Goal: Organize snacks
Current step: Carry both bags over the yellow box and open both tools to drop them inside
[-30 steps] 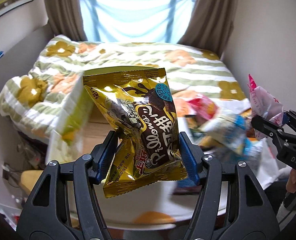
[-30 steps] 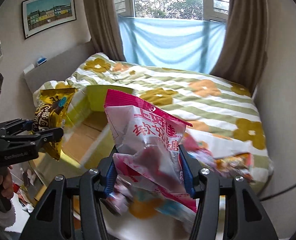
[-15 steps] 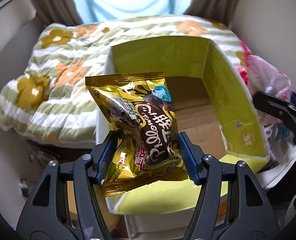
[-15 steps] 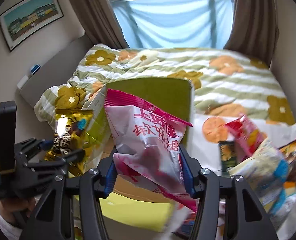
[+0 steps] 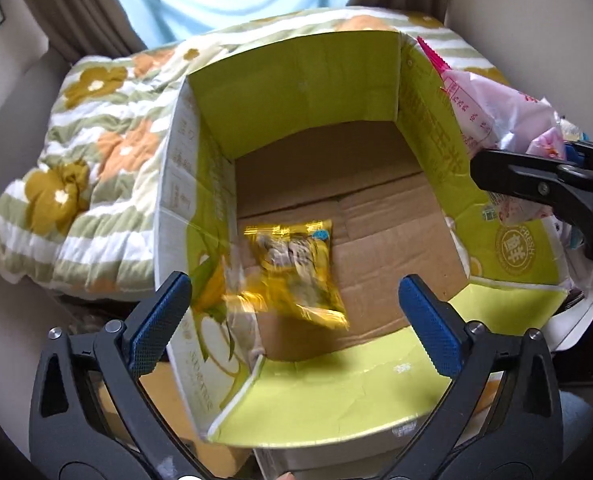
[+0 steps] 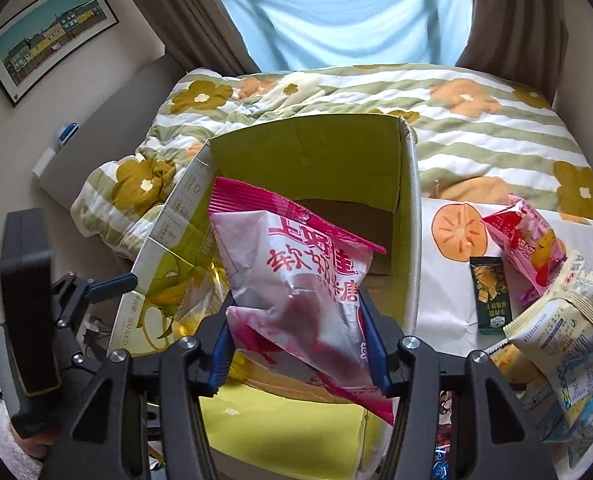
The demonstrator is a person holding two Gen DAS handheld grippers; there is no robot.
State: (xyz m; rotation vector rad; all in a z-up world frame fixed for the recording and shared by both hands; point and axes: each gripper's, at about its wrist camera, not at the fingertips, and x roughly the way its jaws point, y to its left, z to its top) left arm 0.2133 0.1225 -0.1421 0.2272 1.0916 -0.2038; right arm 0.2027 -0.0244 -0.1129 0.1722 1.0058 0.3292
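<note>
One snack is in: the gold packet (image 5: pixel 292 272) lies, blurred, low in the cardboard box (image 5: pixel 296 80), on or just above its brown floor at lower left of centre in the left wrist view; the blur leaves it unclear whether it has settled. The left gripper (image 5: pixel 296 316) hangs over the box's near edge at the bottom of that frame, tilted steeply downward, its jaws opening wide with nothing between the blue pads.

The pink and white bag (image 6: pixel 296 292) is next. The right gripper (image 6: pixel 298 344) holds it clenched at the lower half, in the centre of the right wrist view, angled down over the box's near right corner, the bag's pink crimped top standing up against the green inner wall. It is not yet released.

Much is left: at the right of that frame a red and pink packet (image 6: pixel 528 240), a small dark green bar (image 6: pixel 488 296) and a pale cracker pack (image 6: pixel 568 340) wait on a white sheet (image 6: pixel 448 320) laid on the floral quilt (image 6: pixel 476 128).
</note>
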